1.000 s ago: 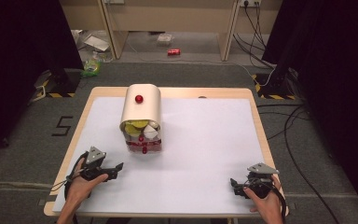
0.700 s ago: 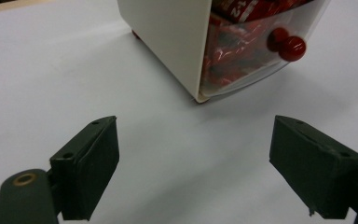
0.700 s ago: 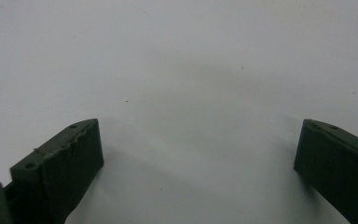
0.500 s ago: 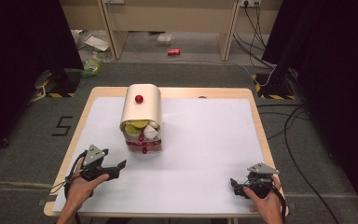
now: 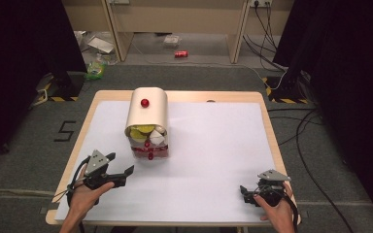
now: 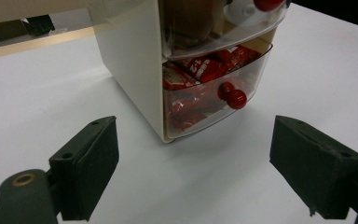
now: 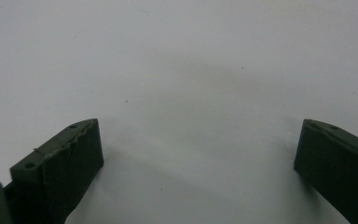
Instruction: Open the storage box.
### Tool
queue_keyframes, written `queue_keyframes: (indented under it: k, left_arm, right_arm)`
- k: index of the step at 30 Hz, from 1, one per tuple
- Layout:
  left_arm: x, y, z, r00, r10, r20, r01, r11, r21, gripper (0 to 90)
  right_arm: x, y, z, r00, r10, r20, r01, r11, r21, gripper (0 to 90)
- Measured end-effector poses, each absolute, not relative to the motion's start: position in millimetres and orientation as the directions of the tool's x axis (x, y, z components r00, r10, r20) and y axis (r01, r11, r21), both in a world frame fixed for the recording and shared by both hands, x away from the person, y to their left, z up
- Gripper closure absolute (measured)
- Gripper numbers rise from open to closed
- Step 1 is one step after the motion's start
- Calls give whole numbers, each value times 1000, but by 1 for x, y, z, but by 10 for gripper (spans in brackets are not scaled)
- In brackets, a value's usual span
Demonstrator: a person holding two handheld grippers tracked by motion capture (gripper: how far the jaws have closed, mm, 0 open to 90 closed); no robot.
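Note:
A cream cabinet [image 5: 148,114] with a rounded top and a red knob stands on the white table [image 5: 213,145], left of centre. Its clear lower drawer [image 6: 205,88] holds red packets and has a red knob [image 6: 233,97]; the knob [image 5: 150,156] also faces the near side in the high view. My left gripper [image 5: 121,163] hovers open just left of and in front of the cabinet, pointing at that drawer. In the left gripper view its jaws [image 6: 193,172] stand wide apart with nothing between them. My right gripper [image 5: 243,194] rests open near the front right corner, over bare table [image 7: 198,163].
The table's wooden rim [image 5: 175,94] borders the white sheet. On the floor beyond lie a red can [image 5: 181,54], a green item [image 5: 95,70] and cables [image 5: 296,126] at the right. Upper drawers of the cabinet hold yellow and white things [image 5: 145,132].
My left gripper has lifted off the table and edged toward the cabinet, jaws still wide. The right gripper has stayed where it was.

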State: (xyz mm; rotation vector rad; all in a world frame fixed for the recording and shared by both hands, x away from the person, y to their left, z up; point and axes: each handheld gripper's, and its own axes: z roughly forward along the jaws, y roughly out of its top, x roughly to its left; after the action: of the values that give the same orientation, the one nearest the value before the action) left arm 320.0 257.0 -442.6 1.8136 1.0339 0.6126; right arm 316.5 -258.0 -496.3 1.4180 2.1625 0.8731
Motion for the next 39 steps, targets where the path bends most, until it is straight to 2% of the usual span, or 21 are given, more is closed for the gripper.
queue_keyframes:
  k: [12,39]
  left_arm:
    - [315,249,-428,551,833,-43,357,-189,915,153]
    - [314,236,-402,591,806,-19,291,-191,937,158]
  right_arm:
    - [317,-258,-496,-399,917,1,661,287,693,13]
    - [317,-258,-496,-399,917,2,662,287,693,12]
